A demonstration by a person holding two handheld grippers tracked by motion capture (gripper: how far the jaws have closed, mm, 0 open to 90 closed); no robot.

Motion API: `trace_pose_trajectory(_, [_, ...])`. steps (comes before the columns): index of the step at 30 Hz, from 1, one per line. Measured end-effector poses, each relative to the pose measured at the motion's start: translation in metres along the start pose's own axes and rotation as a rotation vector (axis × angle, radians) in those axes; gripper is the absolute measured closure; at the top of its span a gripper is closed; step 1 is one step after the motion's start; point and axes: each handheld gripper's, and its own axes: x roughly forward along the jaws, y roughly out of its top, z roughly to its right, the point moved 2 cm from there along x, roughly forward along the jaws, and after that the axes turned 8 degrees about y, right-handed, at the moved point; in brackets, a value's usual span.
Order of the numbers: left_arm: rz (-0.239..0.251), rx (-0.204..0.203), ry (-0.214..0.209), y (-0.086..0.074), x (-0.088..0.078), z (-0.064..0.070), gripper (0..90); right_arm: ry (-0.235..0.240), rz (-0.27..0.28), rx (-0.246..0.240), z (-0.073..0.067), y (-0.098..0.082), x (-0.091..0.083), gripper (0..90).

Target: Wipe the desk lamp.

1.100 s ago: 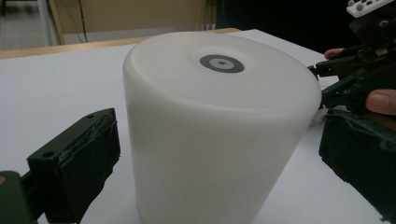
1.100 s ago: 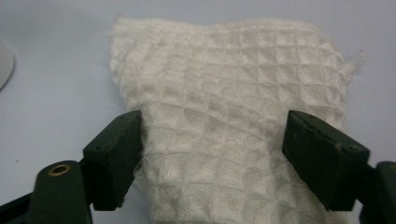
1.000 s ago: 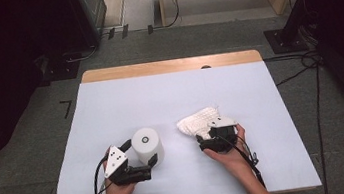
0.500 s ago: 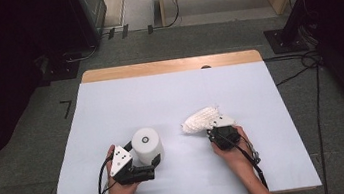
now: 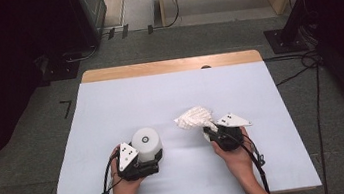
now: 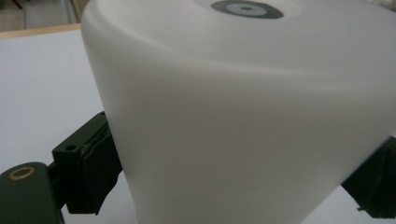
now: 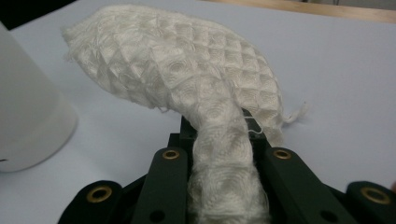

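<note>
A white upturned cup (image 5: 145, 142) with a grey ring on its base stands on the white table cover, near the front left. My left gripper (image 5: 149, 155) is shut on it. In the left gripper view the cup (image 6: 243, 116) sits between the black pads (image 6: 95, 170), which press on its sides. A white waffle-weave cloth (image 5: 194, 117) is bunched to the right of the cup. My right gripper (image 5: 211, 131) is shut on one end of it. In the right gripper view the cloth (image 7: 187, 70) rises from the closed jaws of the gripper (image 7: 224, 154) and droops forward, and the cup (image 7: 28, 126) stands at left.
The white table cover (image 5: 169, 92) has a wooden strip (image 5: 171, 66) along its far edge. Cables (image 5: 307, 64) lie on the grey floor to the right. Dark equipment stands at the left and right of the room.
The right gripper has closed on the cloth's near end and risen a little, so the cloth now hangs bunched from its jaws. The left gripper and cup have stayed put.
</note>
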Motion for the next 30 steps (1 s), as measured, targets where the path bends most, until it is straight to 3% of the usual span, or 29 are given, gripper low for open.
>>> trace_pose_trajectory(2, [0.001,0.031,0.003,0.001,0.001,0.002,7.9,0.039,0.007,0.01,-0.005,0.004,-0.002,77.6])
trace_pose_trajectory(8, [0.002,0.077,-0.007,0.005,0.003,0.006,8.5,0.123,0.066,0.016,-0.024,0.018,-0.009,77.6])
trace_pose_trajectory(14, [-0.002,0.124,-0.036,0.01,0.005,0.021,8.6,0.21,0.094,0.022,-0.05,0.039,-0.021,77.6])
trace_pose_trajectory(18, [-0.014,0.15,-0.032,0.012,0.007,0.032,8.5,0.242,0.109,0.039,-0.064,0.047,-0.027,77.6])
trace_pose_trajectory(25, [-0.003,0.206,-0.057,0.017,0.006,0.053,8.6,0.394,0.081,0.134,-0.081,0.049,-0.021,77.6])
trace_pose_trajectory(27, [0.006,0.21,-0.058,0.018,0.005,0.057,8.6,0.405,0.069,0.154,-0.083,0.046,-0.016,77.7])
trace_pose_trajectory(30, [0.006,0.23,-0.047,0.017,0.004,0.061,8.7,0.36,0.072,0.141,-0.082,0.043,-0.013,77.6])
